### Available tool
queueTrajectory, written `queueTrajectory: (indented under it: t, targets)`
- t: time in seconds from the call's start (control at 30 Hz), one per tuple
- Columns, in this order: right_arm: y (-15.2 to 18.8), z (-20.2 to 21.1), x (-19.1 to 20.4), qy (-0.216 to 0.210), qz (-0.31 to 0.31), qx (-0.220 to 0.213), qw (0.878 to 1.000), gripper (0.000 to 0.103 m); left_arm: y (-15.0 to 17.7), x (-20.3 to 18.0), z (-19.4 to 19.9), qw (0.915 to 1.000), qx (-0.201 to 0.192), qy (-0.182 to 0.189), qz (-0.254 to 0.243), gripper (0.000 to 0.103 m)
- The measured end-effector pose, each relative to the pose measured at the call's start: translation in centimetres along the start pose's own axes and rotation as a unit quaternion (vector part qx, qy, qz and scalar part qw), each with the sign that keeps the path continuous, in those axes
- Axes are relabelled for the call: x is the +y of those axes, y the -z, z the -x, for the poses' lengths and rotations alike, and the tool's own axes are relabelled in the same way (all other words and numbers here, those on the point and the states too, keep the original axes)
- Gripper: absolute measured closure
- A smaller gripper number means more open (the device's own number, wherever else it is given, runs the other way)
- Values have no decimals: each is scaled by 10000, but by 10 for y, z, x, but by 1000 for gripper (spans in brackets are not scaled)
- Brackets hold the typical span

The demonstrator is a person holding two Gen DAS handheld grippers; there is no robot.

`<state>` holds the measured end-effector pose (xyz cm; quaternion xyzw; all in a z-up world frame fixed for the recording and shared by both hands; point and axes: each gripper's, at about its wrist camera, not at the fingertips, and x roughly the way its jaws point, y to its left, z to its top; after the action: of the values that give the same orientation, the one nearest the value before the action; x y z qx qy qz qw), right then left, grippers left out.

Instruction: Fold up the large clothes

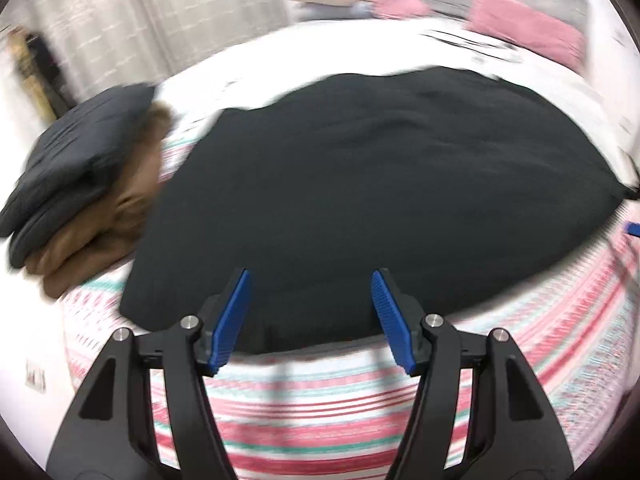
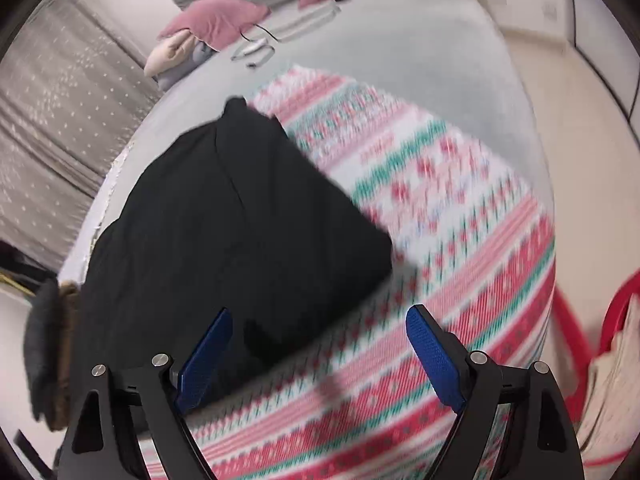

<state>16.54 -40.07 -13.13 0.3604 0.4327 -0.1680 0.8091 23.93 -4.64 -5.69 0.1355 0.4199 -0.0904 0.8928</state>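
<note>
A large black garment (image 1: pixel 360 184) lies spread over a pink, white and green patterned blanket (image 1: pixel 320 408) on the bed. My left gripper (image 1: pixel 310 280) hangs open above the garment's near edge, nothing between its blue pads. In the right wrist view the same black garment (image 2: pixel 224 232) stretches away to the upper left over the patterned blanket (image 2: pixel 440 240). My right gripper (image 2: pixel 318 320) stands wide open over the garment's near right edge and the blanket, holding nothing.
A stack of folded clothes, dark grey on brown (image 1: pixel 80 184), sits left of the garment. Pink pillows (image 1: pixel 524 28) and cables (image 2: pixel 256 48) lie far up the bed. A red basket (image 2: pixel 612 320) with pale fabric stands at the right, off the bed.
</note>
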Motion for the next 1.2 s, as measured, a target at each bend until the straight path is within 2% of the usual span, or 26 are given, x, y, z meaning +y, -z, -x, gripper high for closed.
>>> queueTrajectory:
  t: [0.13,0.3,0.43,0.63,0.77,0.87,0.97,1.07,1.2]
  targets:
    - [2,-16,1,-259,-286,286,9988,14,-22,-44,-23,9987,260,338,-288,39]
    - [1,-22,13,-391,-253,313,9984,14,-48,-75,-57,9981,353,-8,-499,39]
    - [3,-26,14,-490,-367,325,9976,14,-74,-77,-74,9979,516,-105,-389,32]
    - [-2,-30,15,-753,-672,269,9945,14,-121,-84,-111,9954,699,-406,-505,32]
    - [-2,-38,20,-877,-747,303,9929,13,-154,-80,-142,9947,889,-421,-313,32]
    - [-3,-42,24,-906,-772,281,9925,13,-181,-75,-164,9939,916,-574,-214,30]
    - [-5,-43,25,-915,-815,265,9921,13,-197,-73,-185,9915,962,-852,-211,30]
    - [-7,-46,27,-899,-852,228,9920,13,-206,-66,-207,9903,1031,-936,-40,30]
    - [-9,-49,31,-822,-786,196,9933,13,-212,-67,-222,9897,990,-1033,-103,30]
